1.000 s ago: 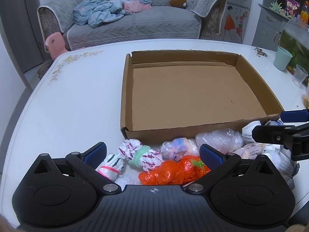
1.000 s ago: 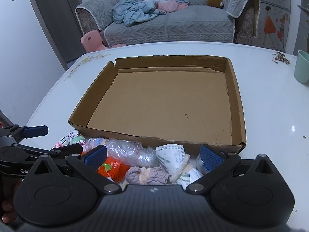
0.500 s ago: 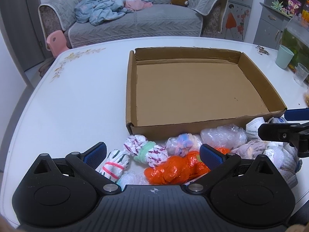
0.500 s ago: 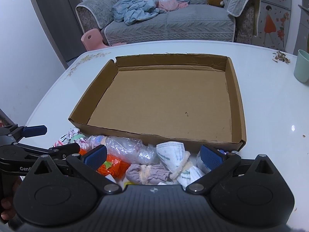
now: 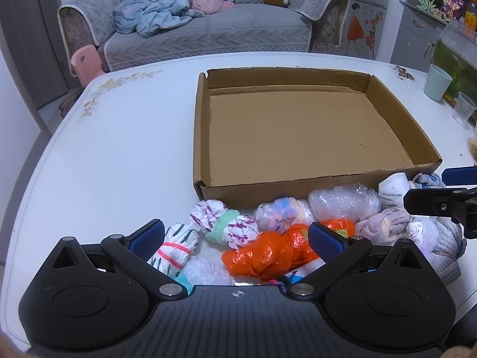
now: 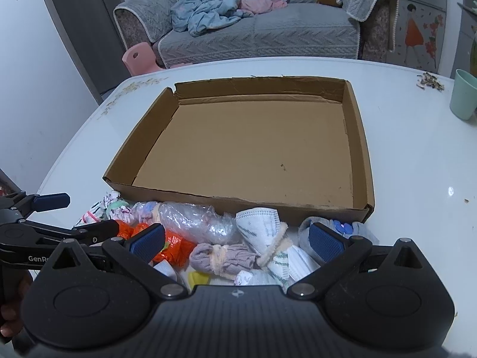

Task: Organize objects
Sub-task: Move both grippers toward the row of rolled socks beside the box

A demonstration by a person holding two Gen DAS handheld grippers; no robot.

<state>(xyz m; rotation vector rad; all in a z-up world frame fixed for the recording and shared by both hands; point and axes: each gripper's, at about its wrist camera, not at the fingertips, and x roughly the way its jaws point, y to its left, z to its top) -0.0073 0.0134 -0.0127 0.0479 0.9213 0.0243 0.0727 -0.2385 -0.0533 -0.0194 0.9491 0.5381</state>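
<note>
Hovering with jaws spread wide and gripping nothing, the left gripper [image 5: 235, 237] and right gripper [image 6: 237, 240] hang over a row of bundles at the bottom of each frame.

Between the left fingers lies an orange bag [image 5: 277, 253], its long axis left to right; only the left view shows the striped bundle [image 5: 176, 246] well. Only the right view shows the folded face mask [image 6: 262, 232] and tied grey sock [image 6: 222, 258] clearly, the sock lying crosswise. All the bundles sit against the near wall of a shallow cardboard box [image 5: 298, 186] at frame centre, on a white table [image 5: 119, 164]. A grey sofa [image 6: 268, 32] stands across the top, a green cup [image 6: 463, 98] at right.
</note>
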